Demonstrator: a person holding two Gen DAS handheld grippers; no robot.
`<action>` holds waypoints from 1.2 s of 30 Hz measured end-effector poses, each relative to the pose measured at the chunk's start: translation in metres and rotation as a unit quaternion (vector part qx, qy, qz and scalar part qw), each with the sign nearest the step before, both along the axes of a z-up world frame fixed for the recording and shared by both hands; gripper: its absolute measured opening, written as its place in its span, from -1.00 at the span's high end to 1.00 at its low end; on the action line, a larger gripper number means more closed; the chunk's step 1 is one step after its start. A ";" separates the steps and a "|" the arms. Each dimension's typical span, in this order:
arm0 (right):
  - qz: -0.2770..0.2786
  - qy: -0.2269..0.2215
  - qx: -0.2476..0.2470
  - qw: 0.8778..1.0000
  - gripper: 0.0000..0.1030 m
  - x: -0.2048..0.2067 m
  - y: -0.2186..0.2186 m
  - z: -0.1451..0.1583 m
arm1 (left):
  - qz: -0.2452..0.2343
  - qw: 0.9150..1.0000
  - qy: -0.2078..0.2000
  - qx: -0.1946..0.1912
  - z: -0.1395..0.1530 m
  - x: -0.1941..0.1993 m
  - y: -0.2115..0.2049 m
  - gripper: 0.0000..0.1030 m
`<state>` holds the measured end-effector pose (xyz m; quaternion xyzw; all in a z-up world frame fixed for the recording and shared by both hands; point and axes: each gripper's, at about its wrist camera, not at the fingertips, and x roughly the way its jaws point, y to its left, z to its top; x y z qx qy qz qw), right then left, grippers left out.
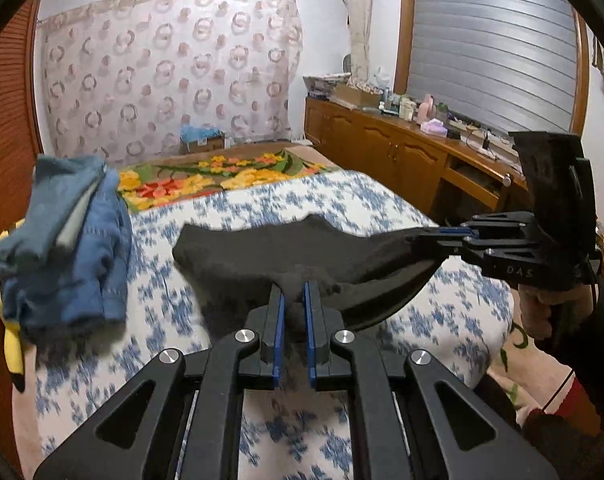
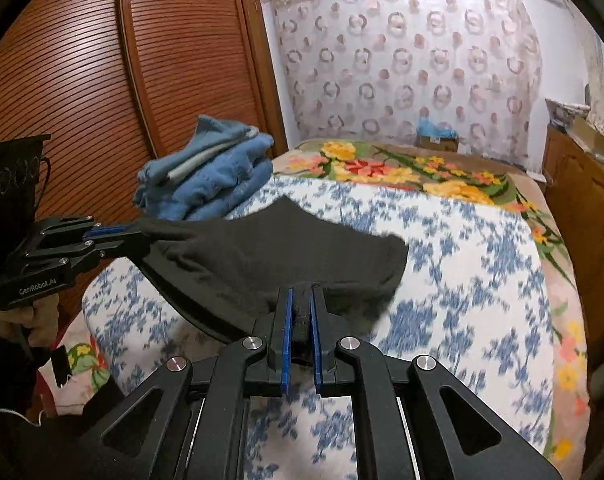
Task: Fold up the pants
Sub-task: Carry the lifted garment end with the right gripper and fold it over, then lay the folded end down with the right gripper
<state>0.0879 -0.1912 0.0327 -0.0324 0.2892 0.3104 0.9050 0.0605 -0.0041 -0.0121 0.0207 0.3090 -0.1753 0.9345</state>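
While the left wrist view shows the left gripper (image 1: 294, 300) clamped on a bunched edge at lower centre, the black pants (image 1: 285, 248) sag mid-frame above the bed (image 1: 442, 312): soft, light, limp. From the right wrist view, the right gripper (image 2: 300, 304) pinches another edge bunch at lower centre; corners judged the best holds.

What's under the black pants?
Under the black pants you can see the blue-and-white flowery blanket. The patch right beneath the cloth is covered, so anything lying there stays hidden.
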 end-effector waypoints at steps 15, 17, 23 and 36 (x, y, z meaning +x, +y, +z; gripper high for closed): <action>0.002 0.025 0.024 0.999 0.84 -0.034 -0.010 -0.013 | -0.001 0.999 0.029 -0.022 -0.018 -0.035 0.000 0.81; 0.002 0.026 0.028 0.999 0.84 -0.040 -0.012 -0.014 | -0.001 0.999 0.032 -0.025 -0.021 -0.041 -0.001 0.81; 0.004 0.038 0.042 0.998 0.84 -0.057 -0.016 -0.019 | -0.002 0.999 0.041 -0.030 -0.022 -0.053 0.002 0.81; -0.015 0.033 0.060 0.998 0.84 0.004 -0.003 -0.026 | 0.019 0.998 0.053 -0.018 -0.032 0.022 0.015 0.80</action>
